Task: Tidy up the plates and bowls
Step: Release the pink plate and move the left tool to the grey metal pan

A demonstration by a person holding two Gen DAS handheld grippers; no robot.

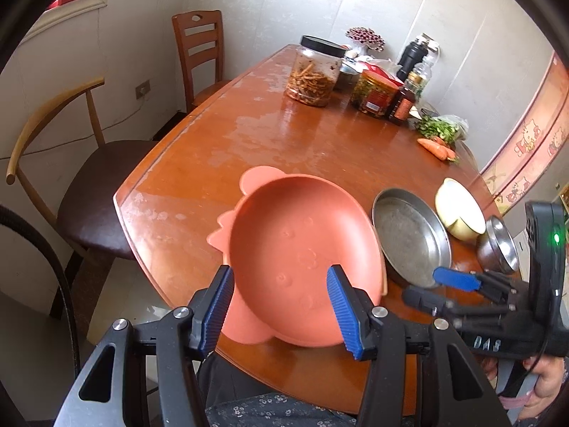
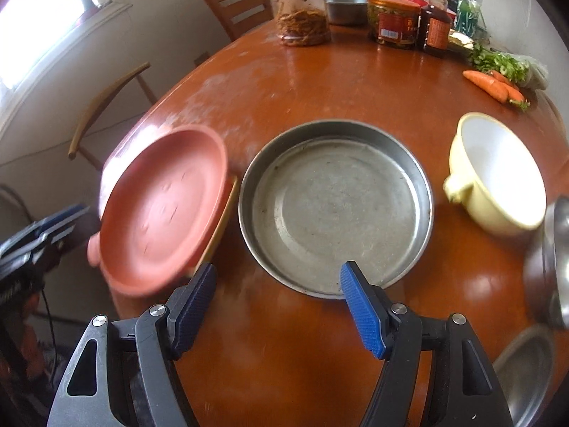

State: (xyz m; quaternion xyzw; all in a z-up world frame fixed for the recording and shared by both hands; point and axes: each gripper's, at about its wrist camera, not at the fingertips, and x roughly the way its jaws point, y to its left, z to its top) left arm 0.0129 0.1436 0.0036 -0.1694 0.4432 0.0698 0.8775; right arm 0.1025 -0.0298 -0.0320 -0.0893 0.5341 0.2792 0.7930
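So the left hand-held gripper (image 1: pixel 281 309) was spread wide over the near edge of the pink plate (image 1: pixel 306 256), one blue pad on each side of it, and I couldn't tell if the pads were actually touching it. The plate sat tilted at the near left corner of the wooden surface (image 1: pixel 320 142), with what looked like a yellowish edge of something tucked under its right side. Right beside it was the round metal pan (image 2: pixel 336 210), flat on the surface, and the right hand-held gripper (image 2: pixel 277 306) hung over the pan's near rim with its jaws wide apart, holding nothing. Further right was a cream bowl (image 2: pixel 498 178) with a small handle, then a steel bowl (image 2: pixel 554 259) at the edge of view. At the far end were a jar (image 2: pixel 300 10) of something stringy, more jars and bottles, plus carrots (image 2: pixel 494 85) and greens.
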